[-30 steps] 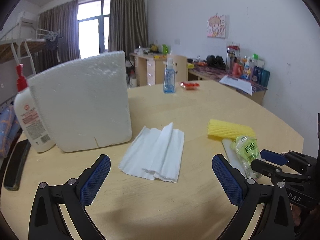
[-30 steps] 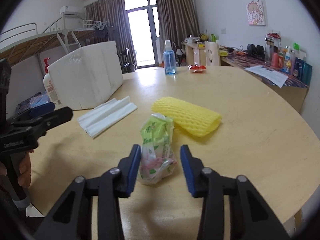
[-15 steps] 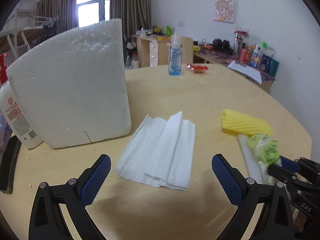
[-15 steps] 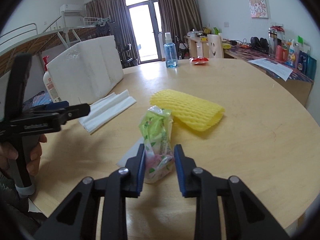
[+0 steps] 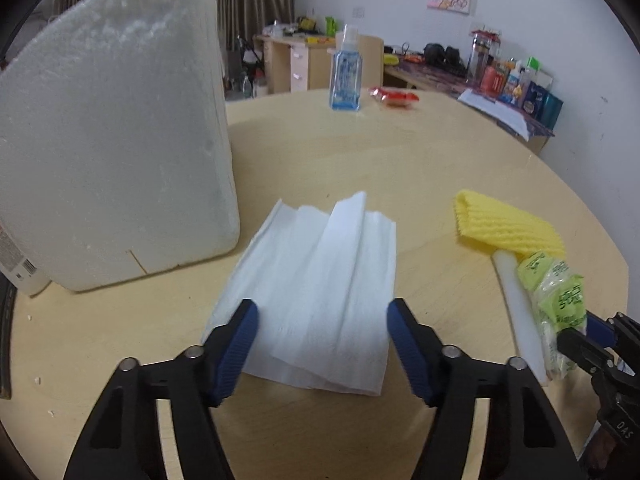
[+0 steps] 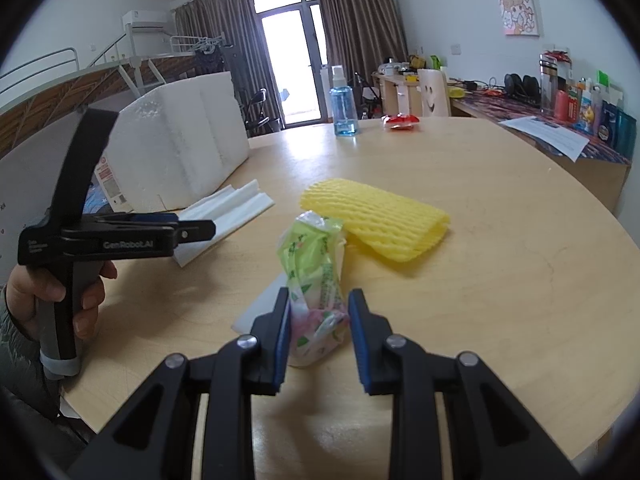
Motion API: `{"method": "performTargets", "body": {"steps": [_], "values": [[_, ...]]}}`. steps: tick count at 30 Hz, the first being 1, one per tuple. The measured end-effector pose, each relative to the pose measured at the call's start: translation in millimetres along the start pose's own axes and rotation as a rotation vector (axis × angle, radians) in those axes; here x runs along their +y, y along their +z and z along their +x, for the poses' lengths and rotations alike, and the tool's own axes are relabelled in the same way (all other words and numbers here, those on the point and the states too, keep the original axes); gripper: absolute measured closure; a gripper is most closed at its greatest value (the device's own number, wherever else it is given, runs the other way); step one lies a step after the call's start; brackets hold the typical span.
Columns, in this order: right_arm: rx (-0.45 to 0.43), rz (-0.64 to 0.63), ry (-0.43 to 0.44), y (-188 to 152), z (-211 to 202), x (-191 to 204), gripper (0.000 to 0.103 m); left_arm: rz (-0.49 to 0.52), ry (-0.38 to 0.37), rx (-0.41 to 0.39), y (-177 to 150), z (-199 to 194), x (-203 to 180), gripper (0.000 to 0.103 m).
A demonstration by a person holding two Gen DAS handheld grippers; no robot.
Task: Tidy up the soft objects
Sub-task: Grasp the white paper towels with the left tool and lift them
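Observation:
A stack of folded white paper napkins (image 5: 320, 272) lies on the round wooden table (image 5: 400, 168). My left gripper (image 5: 322, 332) hovers at the stack's near end, its jaws closing, one blue pad at each side edge of the napkins, not pressing. To the right lie a yellow foam net sleeve (image 5: 508, 228) and a green tissue packet (image 6: 316, 264). My right gripper (image 6: 318, 332) is shut on that packet's near end. A white foam strip (image 6: 260, 308) lies under the packet. In the right wrist view the left gripper (image 6: 200, 230) reaches over the napkins (image 6: 228, 212).
A large white foam box (image 5: 112, 152) stands left of the napkins, a lotion bottle (image 5: 16, 264) behind it. A blue spray bottle (image 5: 345, 76) and a red packet (image 5: 394, 96) sit at the far side. A hand (image 6: 24, 296) holds the left gripper's handle.
My left gripper came forward and down over the napkins and its jaws narrowed to the stack's width. The right gripper's jaws closed onto the green packet and stayed put.

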State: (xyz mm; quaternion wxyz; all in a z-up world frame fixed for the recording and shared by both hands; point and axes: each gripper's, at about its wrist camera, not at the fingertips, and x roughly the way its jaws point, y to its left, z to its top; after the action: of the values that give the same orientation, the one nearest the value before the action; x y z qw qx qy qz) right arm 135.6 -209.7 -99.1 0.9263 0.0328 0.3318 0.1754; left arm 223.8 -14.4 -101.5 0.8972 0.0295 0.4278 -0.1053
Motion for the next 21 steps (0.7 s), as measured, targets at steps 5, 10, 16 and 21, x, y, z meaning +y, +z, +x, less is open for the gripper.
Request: {"method": "performTargets", "body": {"steps": [5, 10, 16, 21], "values": [[0.012, -0.001, 0.003, 2.3, 1.2, -0.7, 0.071, 0.027, 0.032, 0.004, -0.8, -0.7, -3.3, 0.043], [0.025, -0.016, -0.016, 3.1, 1.4, 2.2, 0.071, 0.03, 0.028, -0.004, 0.7, -0.8, -1.3, 0.065], [0.033, -0.031, -0.035, 4.5, 2.4, 6.4, 0.068, 0.023, -0.04, -0.01, -1.1, -3.2, 1.3, 0.09], [0.043, -0.031, -0.043, 3.4, 2.9, 7.7, 0.052, 0.026, -0.077, -0.031, -3.3, -10.0, 0.7, 0.092]]}}
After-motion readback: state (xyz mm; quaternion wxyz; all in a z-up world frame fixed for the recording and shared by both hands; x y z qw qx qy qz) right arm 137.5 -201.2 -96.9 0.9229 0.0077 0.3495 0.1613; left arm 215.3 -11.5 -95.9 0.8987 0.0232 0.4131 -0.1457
